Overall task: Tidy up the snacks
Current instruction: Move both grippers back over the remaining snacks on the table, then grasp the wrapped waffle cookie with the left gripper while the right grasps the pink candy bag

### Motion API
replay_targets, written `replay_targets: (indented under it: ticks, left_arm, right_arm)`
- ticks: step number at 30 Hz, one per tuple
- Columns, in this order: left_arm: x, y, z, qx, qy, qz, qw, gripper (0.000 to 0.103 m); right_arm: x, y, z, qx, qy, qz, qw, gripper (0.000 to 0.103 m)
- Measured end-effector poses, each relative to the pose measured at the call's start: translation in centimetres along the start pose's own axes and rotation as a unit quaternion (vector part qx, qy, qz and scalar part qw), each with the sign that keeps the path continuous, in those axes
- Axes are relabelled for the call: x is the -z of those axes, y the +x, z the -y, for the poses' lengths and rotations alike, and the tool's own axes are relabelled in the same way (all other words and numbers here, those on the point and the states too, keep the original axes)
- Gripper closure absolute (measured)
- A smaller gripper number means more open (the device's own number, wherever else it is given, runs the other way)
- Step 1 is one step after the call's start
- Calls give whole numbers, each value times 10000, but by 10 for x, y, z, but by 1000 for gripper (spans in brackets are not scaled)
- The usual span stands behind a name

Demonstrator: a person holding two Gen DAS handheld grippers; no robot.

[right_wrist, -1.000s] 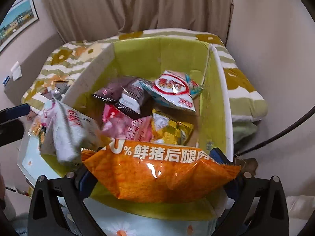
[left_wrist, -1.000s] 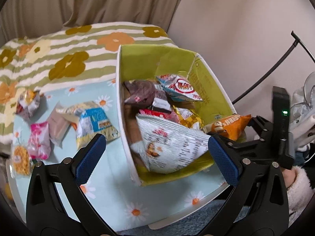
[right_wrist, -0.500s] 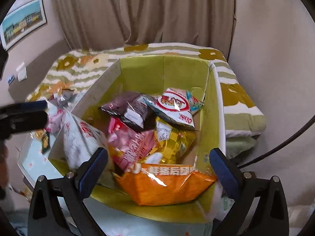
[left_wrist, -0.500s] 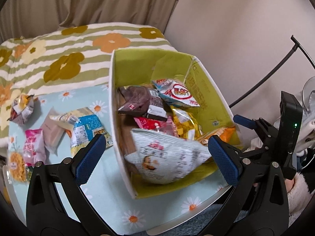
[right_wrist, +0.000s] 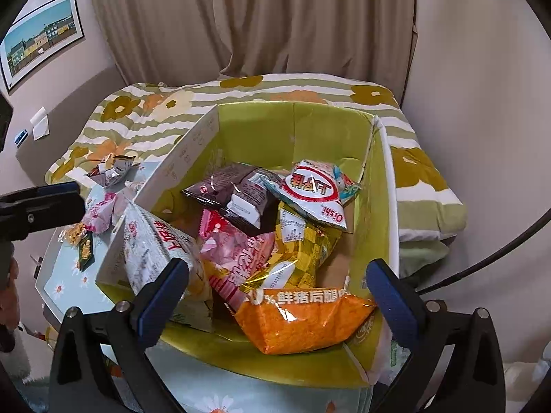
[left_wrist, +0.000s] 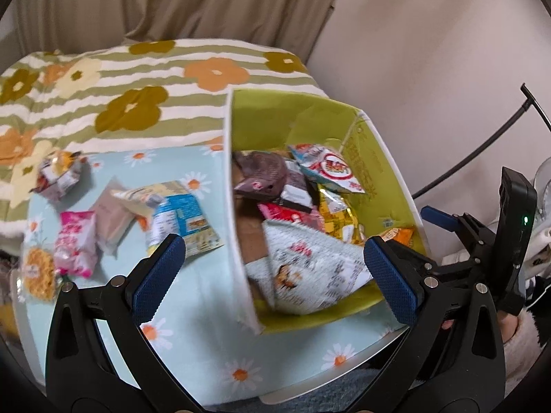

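A green-lined cardboard box (left_wrist: 375,158) (right_wrist: 255,127) stands on a daisy-print table and holds several snack bags. An orange bag (right_wrist: 303,323) lies at its near end, beside a large white bag (left_wrist: 310,278) (right_wrist: 155,251), a pink bag (right_wrist: 237,261), a yellow bag (right_wrist: 303,244), a brown bag (right_wrist: 237,189) and a red-and-white Oishi bag (right_wrist: 316,192). My right gripper (right_wrist: 277,299) hangs open above the orange bag, holding nothing. My left gripper (left_wrist: 275,275) is open and empty over the box's left wall. Loose snacks lie left of the box: a blue bag (left_wrist: 182,223), a pink bag (left_wrist: 74,244), a beige pack (left_wrist: 110,220).
A small crumpled pack (left_wrist: 58,175) and a yellow noodle pack (left_wrist: 36,272) lie near the table's left edge. A flower-striped blanket (left_wrist: 137,79) covers the bed behind. A black cable (left_wrist: 482,151) runs along the wall at right. A fluffy sleeve (left_wrist: 520,344) shows at lower right.
My right gripper opened and let the orange bag drop into the box, then drew back. The white bag settled in the box, and my left gripper drifted left.
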State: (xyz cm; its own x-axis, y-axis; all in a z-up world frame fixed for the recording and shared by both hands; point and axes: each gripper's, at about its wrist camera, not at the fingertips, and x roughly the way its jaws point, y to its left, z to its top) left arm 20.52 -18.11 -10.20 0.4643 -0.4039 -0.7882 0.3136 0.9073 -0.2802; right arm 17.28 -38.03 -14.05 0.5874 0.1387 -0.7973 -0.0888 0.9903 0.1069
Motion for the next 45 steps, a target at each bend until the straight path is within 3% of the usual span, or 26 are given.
replay_targets:
  ticks: [2, 4, 7, 10, 16, 20, 27, 36, 45]
  left_arm:
    - [4, -10, -6, -100, -100, 38, 9999, 0]
    - [9, -21, -15, -192, -197, 83, 9996, 0]
    - [17, -37, -31, -281, -276, 164, 9991, 0]
    - [26, -54, -56, -300, -412, 309, 9982, 0]
    - [40, -91, -116, -351, -567, 555, 9962, 0]
    - [49, -121, -170, -522, -574, 577, 9953, 0]
    - [68, -141, -252, -618, -632, 403, 9953, 0]
    - [84, -112, -324, -314, -611, -196, 9974, 0]
    - [81, -44, -344, -22, -528, -774, 9956, 0]
  right_arm:
    - [-2, -1, -2, -52, 88, -11, 9999, 0]
    - [-3, -9, -10, -138, 25, 243, 9996, 0]
    - [-4, -19, -30, 175, -354, 592, 9975, 0]
    - [-4, -28, -52, 251, -604, 803, 9946, 0]
    - [-5, -43, -103, 68, -531, 1078, 9927, 0]
    - [-6, -44, -151, 97, -537, 1128, 9921, 0]
    - [-10, -20, -221, -473, -135, 923, 9945, 0]
    - [-10, 28, -283, -575, 272, 524, 9966, 0]
    - [-13, 86, -308, -671, 427, -95, 9968, 0]
